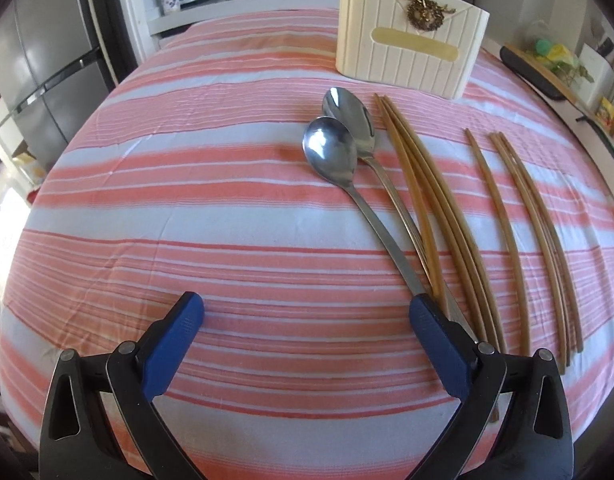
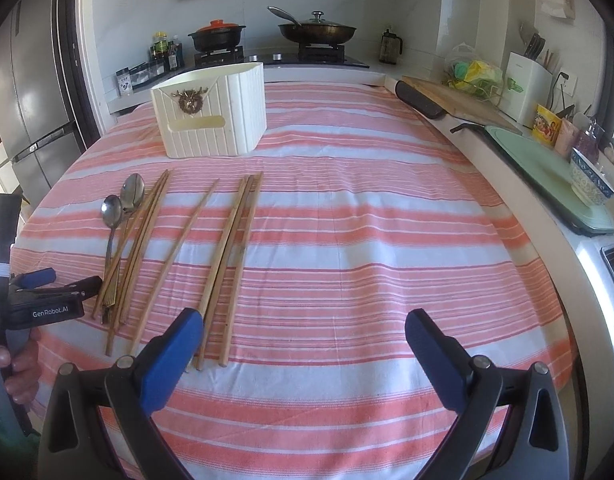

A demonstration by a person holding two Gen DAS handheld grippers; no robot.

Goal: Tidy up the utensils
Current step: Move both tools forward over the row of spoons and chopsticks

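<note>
Two steel spoons (image 1: 331, 148) (image 2: 112, 212) lie side by side on the striped cloth, bowls toward the cream utensil holder (image 1: 411, 40) (image 2: 211, 112). Several wooden chopsticks (image 1: 435, 208) (image 2: 143, 236) lie right of the spoons, and another group (image 1: 535, 220) (image 2: 231, 248) lies further right. My left gripper (image 1: 307, 312) is open and empty, its right finger (image 1: 439, 344) beside the spoon handles' ends. It also shows in the right wrist view (image 2: 51, 284). My right gripper (image 2: 305, 332) is open and empty, its left finger (image 2: 171, 352) near the right chopsticks' near ends.
A stove with a black pot (image 2: 217, 36) and a lidded pan (image 2: 317, 30) stands behind the table. A counter on the right holds a cutting board (image 2: 455, 100), a green tray (image 2: 547, 168) and a patterned bowl (image 2: 591, 184). A fridge (image 2: 31, 100) stands at left.
</note>
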